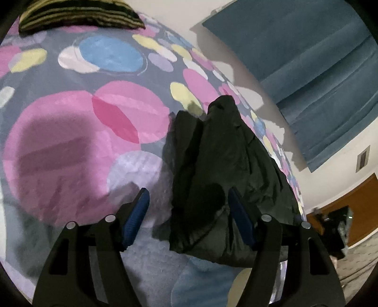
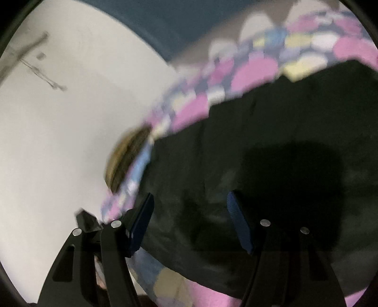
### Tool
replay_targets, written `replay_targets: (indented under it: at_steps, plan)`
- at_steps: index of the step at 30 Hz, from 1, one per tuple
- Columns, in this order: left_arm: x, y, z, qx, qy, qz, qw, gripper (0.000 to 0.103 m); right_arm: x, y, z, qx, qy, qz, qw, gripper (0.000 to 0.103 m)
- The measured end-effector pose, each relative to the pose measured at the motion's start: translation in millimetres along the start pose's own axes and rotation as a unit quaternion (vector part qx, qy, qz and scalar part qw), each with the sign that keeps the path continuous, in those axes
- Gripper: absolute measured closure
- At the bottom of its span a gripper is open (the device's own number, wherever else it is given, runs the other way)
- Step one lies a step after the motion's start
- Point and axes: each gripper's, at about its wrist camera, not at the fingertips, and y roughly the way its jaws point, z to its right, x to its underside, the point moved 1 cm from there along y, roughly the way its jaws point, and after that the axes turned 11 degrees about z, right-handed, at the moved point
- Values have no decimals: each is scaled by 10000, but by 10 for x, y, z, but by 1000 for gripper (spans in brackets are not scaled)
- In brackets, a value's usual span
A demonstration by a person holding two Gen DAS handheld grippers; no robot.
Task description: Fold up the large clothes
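Note:
A dark green-black garment (image 1: 219, 146) lies bunched in a long, folded heap on a bed cover printed with coloured circles (image 1: 78, 132). My left gripper (image 1: 187, 200) hovers open over the garment's near end; its blue pads (image 1: 138, 212) stand wide apart with no cloth pinched between them. In the blurred right wrist view the same dark garment (image 2: 271, 146) spreads flat across the cover (image 2: 255, 68). My right gripper (image 2: 190, 205) hangs open above it, and its pads (image 2: 238, 222) do not press on the cloth.
A black-and-yellow striped cushion (image 1: 78, 14) sits at the far end of the bed; it also shows as a striped cushion (image 2: 127, 158) in the right wrist view. A blue curtain (image 1: 307, 61) hangs on the pale wall beyond the bed's right edge. A wooden door (image 1: 354, 207) and dark clutter stand at the lower right.

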Motion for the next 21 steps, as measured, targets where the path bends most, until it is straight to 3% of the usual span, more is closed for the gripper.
replay_targets:
  at_steps: [3, 8, 14, 21]
  plan:
    - [-16, 106, -1, 29, 12, -122, 9999, 35, 89, 292, 90, 361, -199, -444, 9982, 36]
    - [-81, 349, 34, 246, 22, -487, 9985, 33, 116, 314, 157, 336, -75, -594, 9976, 36]
    - [-149, 582, 72, 406, -51, -889, 9952, 33, 131, 320, 175, 198, -94, -593, 9980, 36]
    - [-222, 636, 126, 298, 46, -946, 9951, 32, 132, 304, 180, 132, -144, -593, 9981, 36]
